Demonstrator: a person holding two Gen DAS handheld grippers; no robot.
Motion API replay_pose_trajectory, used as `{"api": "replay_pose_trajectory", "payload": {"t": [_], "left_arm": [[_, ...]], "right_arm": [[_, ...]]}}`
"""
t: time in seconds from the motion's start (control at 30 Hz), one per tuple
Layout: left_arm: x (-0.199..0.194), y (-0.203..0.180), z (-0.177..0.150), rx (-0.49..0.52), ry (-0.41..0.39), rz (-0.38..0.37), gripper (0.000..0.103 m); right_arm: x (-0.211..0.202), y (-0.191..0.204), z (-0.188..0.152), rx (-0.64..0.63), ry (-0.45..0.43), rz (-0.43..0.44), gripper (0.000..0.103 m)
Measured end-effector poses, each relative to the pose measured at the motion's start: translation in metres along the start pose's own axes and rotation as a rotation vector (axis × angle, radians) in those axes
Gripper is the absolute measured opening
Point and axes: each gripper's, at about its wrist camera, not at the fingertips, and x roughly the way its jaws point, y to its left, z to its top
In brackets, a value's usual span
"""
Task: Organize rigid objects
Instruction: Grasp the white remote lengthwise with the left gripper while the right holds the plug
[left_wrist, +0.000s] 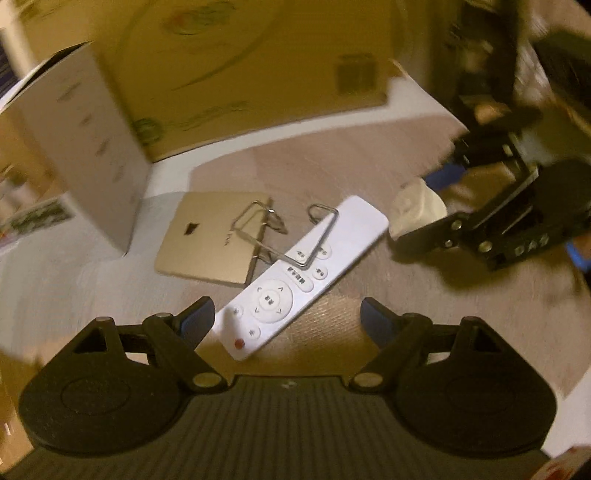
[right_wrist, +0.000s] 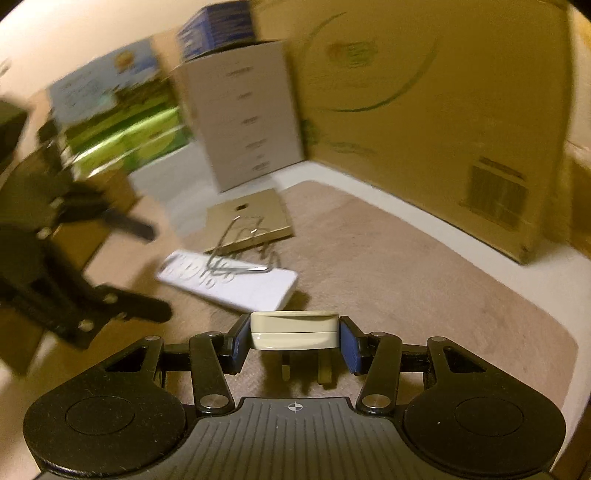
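Note:
A white remote (left_wrist: 303, 273) lies slantwise on the beige mat (left_wrist: 424, 314), and a bent metal wire piece (left_wrist: 321, 229) rests across it. My left gripper (left_wrist: 287, 317) hovers open just above the remote's red-button end, with its fingers on either side and not touching. A flat tan card (left_wrist: 207, 240) lies beside the remote, partly under the wire. My right gripper (right_wrist: 294, 336) is shut on a cream plug adapter (right_wrist: 294, 330), whose prongs hang below the pads. The remote (right_wrist: 229, 280) lies just beyond it.
A large cardboard box (right_wrist: 424, 110) stands along the back. A tall grey-white box (left_wrist: 81, 140) stands upright left of the tan card, with a green printed box (right_wrist: 122, 122) further left. The mat lies on a white tabletop (right_wrist: 480, 229).

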Motion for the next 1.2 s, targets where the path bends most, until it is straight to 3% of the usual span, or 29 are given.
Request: {"api": "replay_pose_trajectory", "payload": {"t": [0.23, 0.6, 0.73, 0.93, 1.1, 1.2], "left_arm": [[0.017, 0.018, 0.001, 0.125, 0.029, -0.074, 0.077], [0.033, 0.036, 0.008, 0.196, 0.07, -0.238, 0.063], [0.032, 0.036, 0.012, 0.184, 0.095, -0.274, 0.042], [0.021, 0.013, 0.009, 0.074, 0.143, -0.222, 0.035], [-0.001, -0.026, -0.008, -0.032, 0.19, -0.136, 0.035], [-0.018, -0.05, -0.029, -0.106, 0.179, -0.062, 0.035]], "right_arm": [[0.007, 0.001, 0.011, -0.24, 0.1, 0.074, 0.05], [0.02, 0.001, 0.024, -0.368, 0.185, 0.124, 0.05], [0.021, 0.0, 0.025, -0.35, 0.187, 0.129, 0.05], [0.017, 0.004, 0.023, -0.32, 0.186, 0.1, 0.05], [0.003, 0.02, 0.015, -0.283, 0.195, 0.071, 0.05], [-0.009, 0.032, 0.005, -0.231, 0.197, 0.052, 0.05]]}}
